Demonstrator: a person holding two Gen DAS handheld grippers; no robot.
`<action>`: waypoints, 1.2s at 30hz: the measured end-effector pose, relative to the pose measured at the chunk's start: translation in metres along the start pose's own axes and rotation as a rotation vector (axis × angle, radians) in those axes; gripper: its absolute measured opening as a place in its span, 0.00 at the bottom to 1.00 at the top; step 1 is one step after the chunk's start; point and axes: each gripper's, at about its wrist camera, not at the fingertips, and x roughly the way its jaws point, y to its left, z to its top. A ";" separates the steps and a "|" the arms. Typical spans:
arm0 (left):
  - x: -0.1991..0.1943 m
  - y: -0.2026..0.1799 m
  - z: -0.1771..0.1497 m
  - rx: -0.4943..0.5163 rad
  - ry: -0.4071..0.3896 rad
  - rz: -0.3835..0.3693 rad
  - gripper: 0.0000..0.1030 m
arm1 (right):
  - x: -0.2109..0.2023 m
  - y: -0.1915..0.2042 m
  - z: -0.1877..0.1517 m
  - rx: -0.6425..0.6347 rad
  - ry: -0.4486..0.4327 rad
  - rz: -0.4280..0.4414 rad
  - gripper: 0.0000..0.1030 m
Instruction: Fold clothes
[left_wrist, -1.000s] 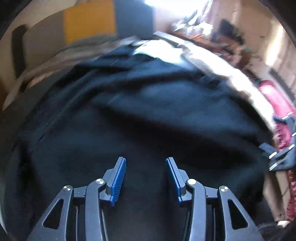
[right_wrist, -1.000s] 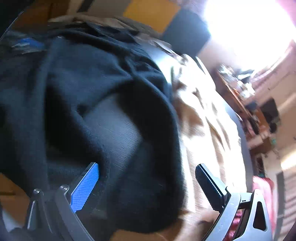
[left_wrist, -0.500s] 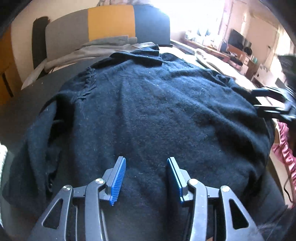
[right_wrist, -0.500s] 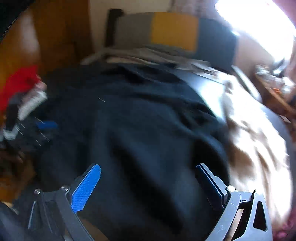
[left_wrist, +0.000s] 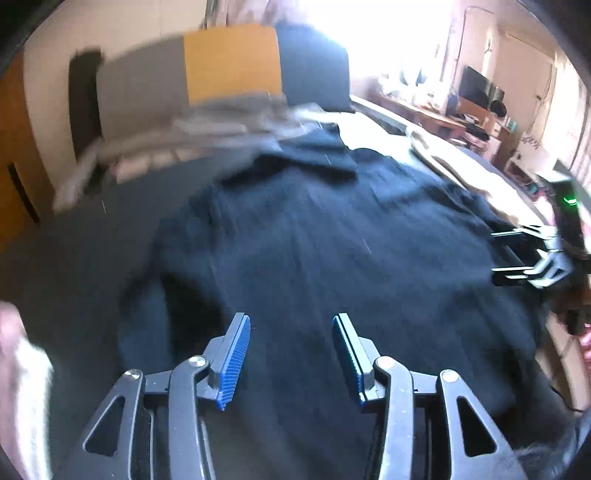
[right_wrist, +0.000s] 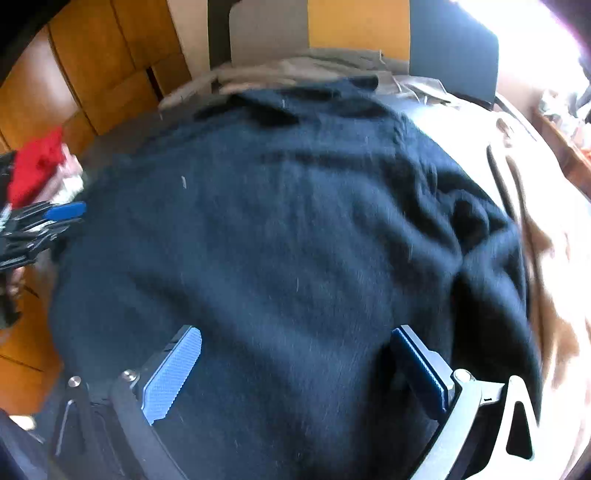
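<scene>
A dark navy knit sweater (left_wrist: 314, 251) lies spread on a dark table, collar at the far end. It fills the right wrist view (right_wrist: 288, 229) too. My left gripper (left_wrist: 291, 332) is open and empty above the sweater's near hem. My right gripper (right_wrist: 295, 350) is open wide and empty above the near hem on the sweater's right part. The right gripper also shows at the right edge of the left wrist view (left_wrist: 532, 254). The left gripper shows at the left edge of the right wrist view (right_wrist: 40, 225).
A pile of grey and beige clothes (left_wrist: 192, 136) lies beyond the collar. A grey, orange and dark chair back (left_wrist: 229, 66) stands behind it. A tan garment (right_wrist: 546, 236) lies right of the sweater. Red cloth (right_wrist: 37, 162) sits at the left. Wooden cabinets (right_wrist: 81, 62) stand behind.
Both grippers have pulled back and up from the sweater. The right gripper has swung left and now looks straight over the flat sweater; both stay open.
</scene>
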 end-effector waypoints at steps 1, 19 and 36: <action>0.009 -0.002 0.014 0.010 -0.005 -0.027 0.46 | -0.001 -0.002 0.007 0.010 -0.014 0.009 1.00; 0.186 0.048 0.135 -0.692 0.061 -0.457 0.46 | 0.080 -0.055 0.159 0.052 -0.150 -0.026 1.00; 0.238 0.143 0.149 -1.024 -0.042 -0.449 0.07 | 0.133 -0.059 0.160 0.002 -0.107 -0.089 1.00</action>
